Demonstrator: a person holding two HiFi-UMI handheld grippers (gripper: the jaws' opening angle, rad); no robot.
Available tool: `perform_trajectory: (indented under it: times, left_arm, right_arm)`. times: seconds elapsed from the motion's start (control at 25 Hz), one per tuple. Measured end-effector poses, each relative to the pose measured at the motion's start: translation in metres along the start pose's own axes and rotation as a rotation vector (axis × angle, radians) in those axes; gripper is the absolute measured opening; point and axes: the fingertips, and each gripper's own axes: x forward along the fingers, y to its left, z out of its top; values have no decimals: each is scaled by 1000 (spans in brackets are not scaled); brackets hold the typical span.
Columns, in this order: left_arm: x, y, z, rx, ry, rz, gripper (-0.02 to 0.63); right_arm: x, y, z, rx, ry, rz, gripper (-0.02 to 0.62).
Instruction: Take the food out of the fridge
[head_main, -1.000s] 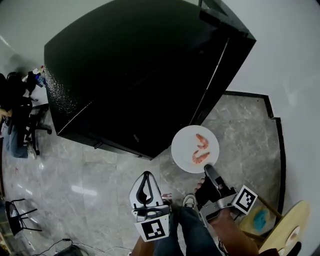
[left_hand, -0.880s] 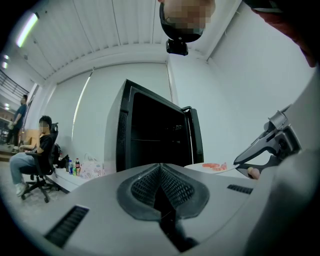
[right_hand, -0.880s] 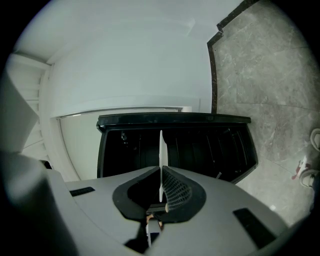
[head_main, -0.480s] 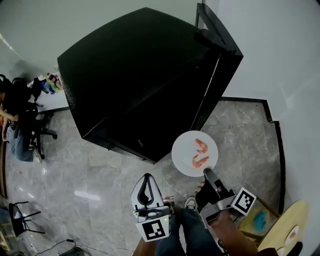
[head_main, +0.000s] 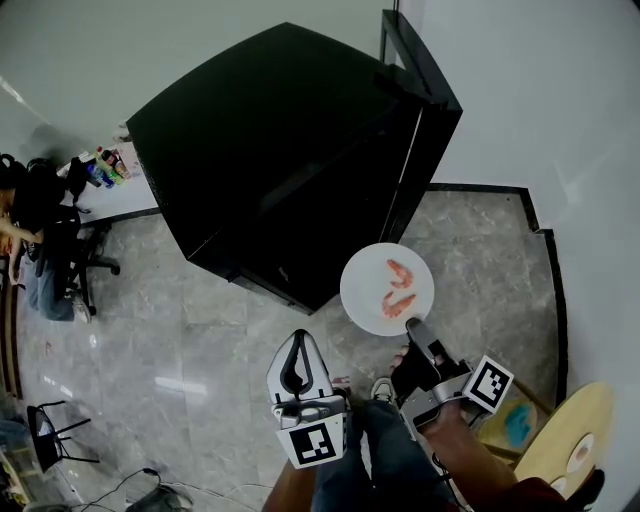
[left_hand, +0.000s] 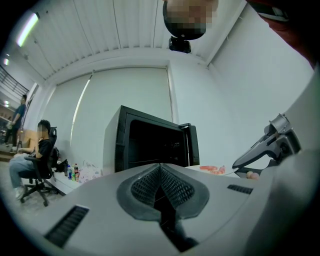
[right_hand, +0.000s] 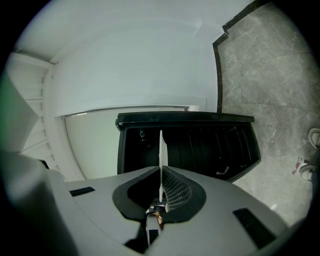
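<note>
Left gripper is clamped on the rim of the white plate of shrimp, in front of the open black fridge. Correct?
Wrong gripper. The right gripper is clamped on the rim of the white plate of shrimp, in front of the open black fridge. The right gripper view shows the plate edge-on between its jaws. The left gripper is shut on nothing.
</note>
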Motion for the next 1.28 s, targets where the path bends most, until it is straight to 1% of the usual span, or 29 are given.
perform_trajectory:
  times: [0.24,0.48,0.72,0.92,1.12,1.28]
  left_arm:
    - [-6,-2,19,-11,-4,6,14]
    - [-15,-4,32,-25,-2,0,14]
    - [-21,-11,51,-30,-19,-8,14]
    - [-28,-22,65,-20,-21,-25,14]
    - [-33,-28,76,6,-19,-41,14]
    - [-43,-34,82,-5,-28,-44,14]
  right_arm:
    - [-12,15,-5,-1,2,-14,31]
    - [-22,36,-11,-5,10,-7,31]
    - [-34,62,-6,-19,2,11,31]
    - [-47,78,-2,-20,-8,8,31]
    - [-54,94,1,-26,-12,15,31]
    - [-65,103,1,-33,-16,31,31]
